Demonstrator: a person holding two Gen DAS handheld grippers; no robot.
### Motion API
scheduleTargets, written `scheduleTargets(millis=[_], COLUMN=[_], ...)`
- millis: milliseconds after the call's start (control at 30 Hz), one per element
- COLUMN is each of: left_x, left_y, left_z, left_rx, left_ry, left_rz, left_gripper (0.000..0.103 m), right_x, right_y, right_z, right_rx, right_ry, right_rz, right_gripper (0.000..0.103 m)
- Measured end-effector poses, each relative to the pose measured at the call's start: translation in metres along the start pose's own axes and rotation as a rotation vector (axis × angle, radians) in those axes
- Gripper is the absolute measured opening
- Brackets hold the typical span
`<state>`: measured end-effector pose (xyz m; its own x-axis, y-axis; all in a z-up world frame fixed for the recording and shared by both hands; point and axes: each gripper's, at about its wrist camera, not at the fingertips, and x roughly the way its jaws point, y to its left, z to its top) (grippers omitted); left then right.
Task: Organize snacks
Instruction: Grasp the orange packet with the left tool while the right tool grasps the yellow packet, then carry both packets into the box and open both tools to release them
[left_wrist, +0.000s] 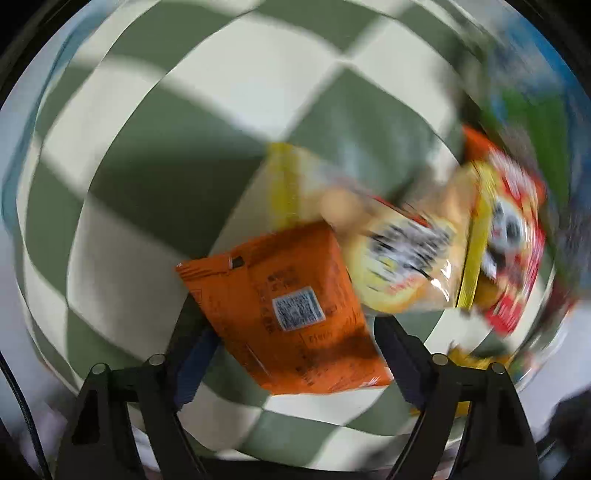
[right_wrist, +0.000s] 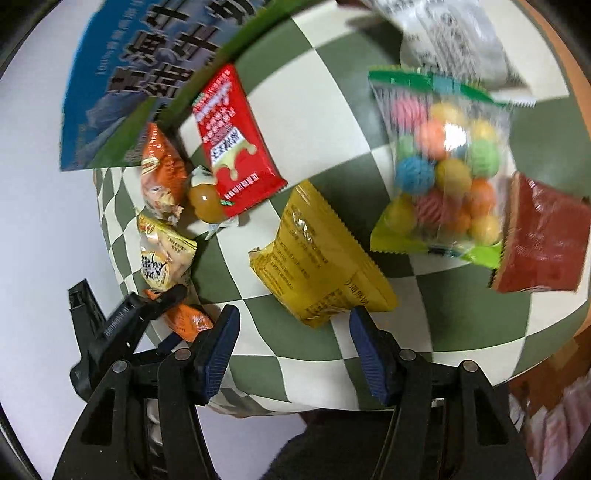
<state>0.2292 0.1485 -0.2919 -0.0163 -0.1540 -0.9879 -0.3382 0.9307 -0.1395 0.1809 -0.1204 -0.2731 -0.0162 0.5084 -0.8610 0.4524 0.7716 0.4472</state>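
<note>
Orange packet (left_wrist: 284, 314) sits between your left hand-held gripper (left_wrist: 284, 332)'s spread fingers, apparently not yet pinched; blur hides contact. Your right hand-held gripper (right_wrist: 291, 332) is released, the yellow packet (right_wrist: 317, 258) just ahead, long axis running ahead-left.

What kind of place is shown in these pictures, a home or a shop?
Probably a home, though I cannot be sure: a checkered cloth covers a white table, with loose snacks on it such as a candy bag and a yellow packet.
</note>
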Motion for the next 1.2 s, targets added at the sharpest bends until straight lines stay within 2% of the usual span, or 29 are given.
scheduleTargets(millis=[133,200,333,467,533,600,733,800,833,900,933,967,1033,1133,1200], left_x=[0.003,0.005,0.013,0.021,0.020,0.021,0.022,0.026,0.028,0.029,0.029,0.027,0.023,0.025,0.031], left_y=[-0.031,-0.038,-0.045,-0.053,-0.050,-0.039,-0.016,-0.008,-0.006,-0.008,-0.013,-0.015,-0.041,-0.066,-0.076], left_z=[-0.015,-0.020,-0.027,-0.032,-0.030,-0.031,-0.027,-0.023,-0.023,-0.020,-0.020,-0.021,-0.015,-0.022,-0.020], left_rx=[0.214,0.267,0.302,0.307,0.299,0.256,0.093,0.011,-0.011,-0.017,0.005,0.031,0.133,0.267,0.293], left_ry=[-0.024,-0.026,-0.004,0.000,0.013,0.030,0.087,0.117,0.120,0.105,0.083,0.062,0.038,0.007,0.033], left_rz=[0.101,0.123,0.132,0.129,0.105,0.054,-0.091,-0.160,-0.171,-0.161,-0.141,-0.121,-0.062,0.024,0.038], left_gripper=[0.084,0.084,0.084,0.084,0.084,0.084,0.084,0.084,0.084,0.084,0.080,0.068,0.060,0.059,0.061], right_x=[0.015,0.021,0.037,0.057,0.053,0.049,0.054,0.064,0.068,0.071,0.071,0.070,0.068,0.067,0.067], right_y=[0.009,0.021,0.058,0.082,0.089,0.093,0.097,0.092,0.090,0.086,0.084,0.081,0.078,0.062,0.058], right_z=[0.008,0.015,0.022,0.013,0.004,-0.006,-0.023,-0.026,-0.026,-0.026,-0.026,-0.026,-0.029,-0.038,-0.036], right_rx=[0.014,-0.030,-0.214,-0.412,-0.485,-0.532,-0.611,-0.598,-0.588,-0.572,-0.565,-0.562,-0.561,-0.576,-0.564], right_ry=[-0.006,-0.021,-0.048,-0.021,-0.048,-0.063,-0.057,-0.032,-0.024,-0.027,-0.033,-0.042,-0.040,-0.029,-0.025], right_rz=[-0.026,-0.072,-0.237,-0.337,-0.364,-0.376,-0.415,-0.416,-0.414,-0.405,-0.405,-0.404,-0.402,-0.413,-0.406], right_gripper=[0.066,0.066,0.066,0.066,0.067,0.078,0.079,0.079,0.079,0.078,0.075,0.064,0.062,0.060,0.061])
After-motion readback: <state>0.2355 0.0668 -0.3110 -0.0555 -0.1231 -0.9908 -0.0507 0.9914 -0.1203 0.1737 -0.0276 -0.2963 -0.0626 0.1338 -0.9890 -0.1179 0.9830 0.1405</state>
